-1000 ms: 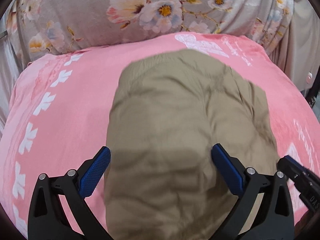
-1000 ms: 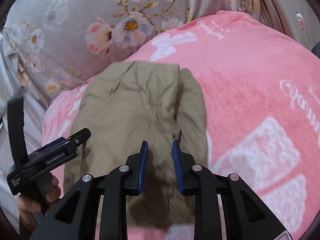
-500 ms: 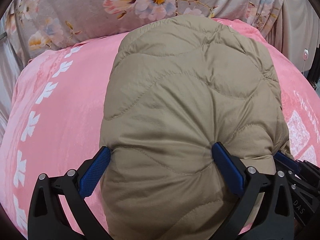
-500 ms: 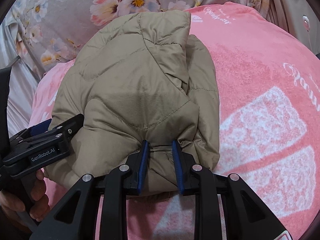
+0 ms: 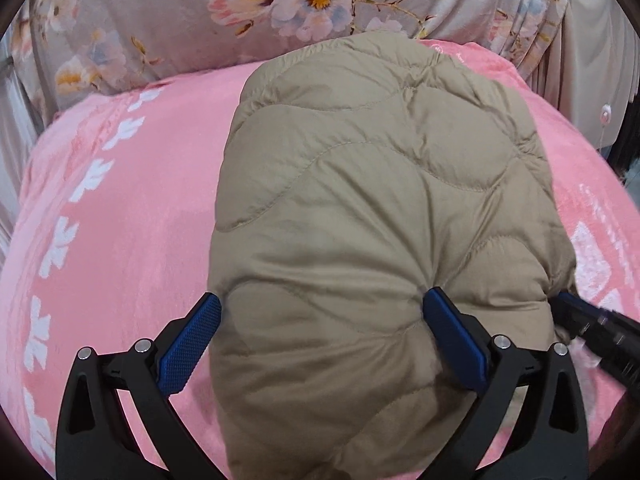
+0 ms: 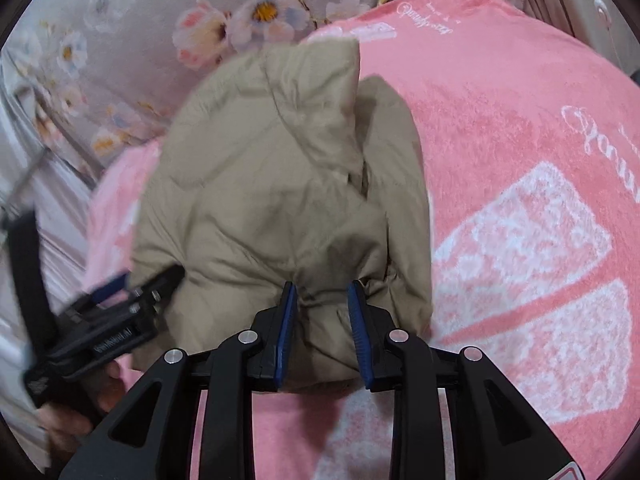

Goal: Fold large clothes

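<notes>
Left wrist view: the left gripper is spread wide, its blue pads flanking a bulge of the tan quilted puffer jacket, which lies folded on the pink fleece blanket with white prints. The right gripper is clenched on a bunched jacket edge nearest the camera. A grey floral cloth lies beyond the jacket.

Jacket: its near hem ran off the bottom edge of the left wrist view.
Right gripper: only a blurred tip showed there.
Left gripper: motion-blurred; its fingertips were hidden behind the jacket.
Blanket: lettering was cut off at the right.
</notes>
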Demonstrator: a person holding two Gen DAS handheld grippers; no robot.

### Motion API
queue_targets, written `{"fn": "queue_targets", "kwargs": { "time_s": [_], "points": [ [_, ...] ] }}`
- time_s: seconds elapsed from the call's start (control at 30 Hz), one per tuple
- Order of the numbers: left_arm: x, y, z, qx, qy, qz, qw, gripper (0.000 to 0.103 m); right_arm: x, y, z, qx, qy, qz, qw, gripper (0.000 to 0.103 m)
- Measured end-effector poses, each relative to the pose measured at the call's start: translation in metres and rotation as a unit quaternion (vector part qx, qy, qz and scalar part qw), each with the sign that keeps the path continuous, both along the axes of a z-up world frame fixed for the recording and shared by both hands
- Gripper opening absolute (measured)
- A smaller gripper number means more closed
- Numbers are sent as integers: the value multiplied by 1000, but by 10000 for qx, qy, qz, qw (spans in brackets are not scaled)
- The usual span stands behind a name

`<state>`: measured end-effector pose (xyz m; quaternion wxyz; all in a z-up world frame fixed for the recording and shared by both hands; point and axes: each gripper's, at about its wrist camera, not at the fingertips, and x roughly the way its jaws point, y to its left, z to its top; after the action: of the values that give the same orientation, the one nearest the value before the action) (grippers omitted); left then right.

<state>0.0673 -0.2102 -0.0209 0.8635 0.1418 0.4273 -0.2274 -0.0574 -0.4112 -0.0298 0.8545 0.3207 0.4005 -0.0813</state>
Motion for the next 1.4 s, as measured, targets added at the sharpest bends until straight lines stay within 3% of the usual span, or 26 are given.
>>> {"fn": "queue_targets", "kwargs": {
  "time_s": [0.1,0.17,0.3,0.4,0.5,0.7,0.77,0.9,1.0,1.07,1.13,1.2,1.4],
  "points": [
    [12,18,7,-286,353,96,9989,98,-6,-43,11,265,-200,-259,9991,40],
    [25,32,12,-565,599,224,9963,98,-1,-78,8,527,-145,-435,9976,41],
    [53,50,16,-1138,1114,363,9866,98,30,-118,-32,1799,210,-106,9834,41],
    [72,59,10,-1443,1602,368,9758,98,53,-116,-66,2740,449,340,9601,41],
    [89,67,1,-1729,2024,275,9635,98,68,-98,-82,3175,517,651,9446,45],
    [106,70,-14,-2069,2450,23,9472,98,82,-64,-85,3425,384,1064,9327,53],
    [112,64,-20,-2141,2533,-61,9434,98,89,-56,-87,3385,383,1094,9338,53],
    [117,60,-27,-2243,2429,16,9438,98,100,-46,-86,3279,285,1048,9384,53],
    [114,56,-22,-2202,2135,-18,9518,98,101,-41,-84,3149,130,1058,9431,39],
    [110,53,-13,-2061,1852,-108,9608,90,101,-37,-75,2888,30,1012,9520,26],
    [109,52,-2,-1987,1631,-201,9662,75,101,-29,-52,2308,-64,966,9682,19],
    [108,53,12,-1993,1411,-287,9693,67,98,-18,-19,1539,-225,983,9829,17],
    [101,67,79,-1934,266,-454,9797,55,106,25,64,-60,-792,1040,9914,15]
  ]
}}
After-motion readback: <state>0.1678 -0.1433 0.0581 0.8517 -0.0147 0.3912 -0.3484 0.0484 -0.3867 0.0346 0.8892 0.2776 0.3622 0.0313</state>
